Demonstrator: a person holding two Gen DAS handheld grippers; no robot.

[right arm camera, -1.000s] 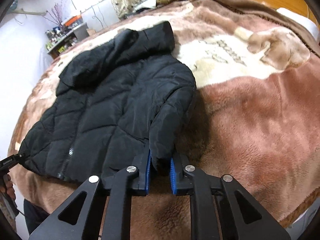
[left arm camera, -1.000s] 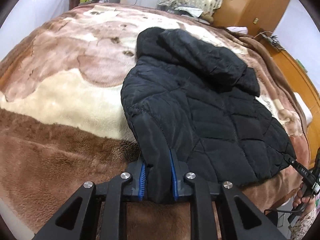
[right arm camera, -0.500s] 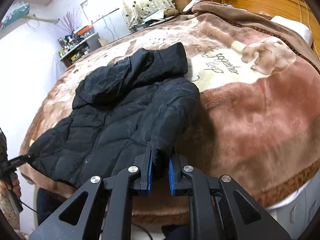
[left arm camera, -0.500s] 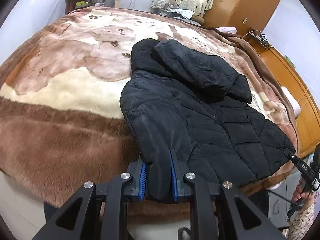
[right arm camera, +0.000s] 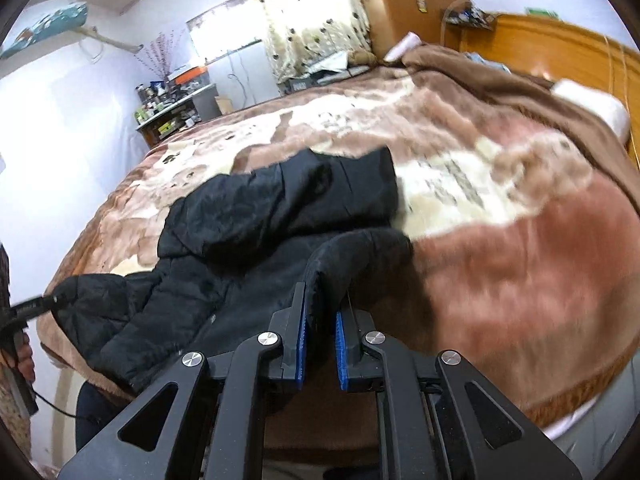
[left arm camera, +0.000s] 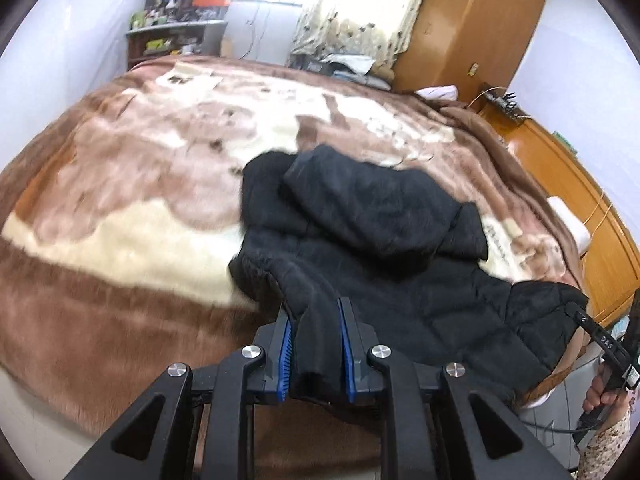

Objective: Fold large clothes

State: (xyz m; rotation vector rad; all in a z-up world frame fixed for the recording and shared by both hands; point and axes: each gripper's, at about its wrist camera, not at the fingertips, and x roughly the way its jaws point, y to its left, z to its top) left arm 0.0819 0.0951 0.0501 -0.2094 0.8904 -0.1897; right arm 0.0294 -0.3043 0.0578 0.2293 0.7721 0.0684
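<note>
A big bed (left arm camera: 120,208) has a soft brown blanket (right arm camera: 520,248) on it. A black puffy jacket (left arm camera: 400,240) lies on the blanket. The left tongs (left arm camera: 316,332) pinch one sleeve. The right tongs (right arm camera: 320,320) pinch the other sleeve.

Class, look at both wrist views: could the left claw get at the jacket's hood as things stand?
Probably not yet. The left claw is shut on a sleeve of the black jacket; the hood lies beyond on the blanket, uncovered, but the claw must release first.
</note>
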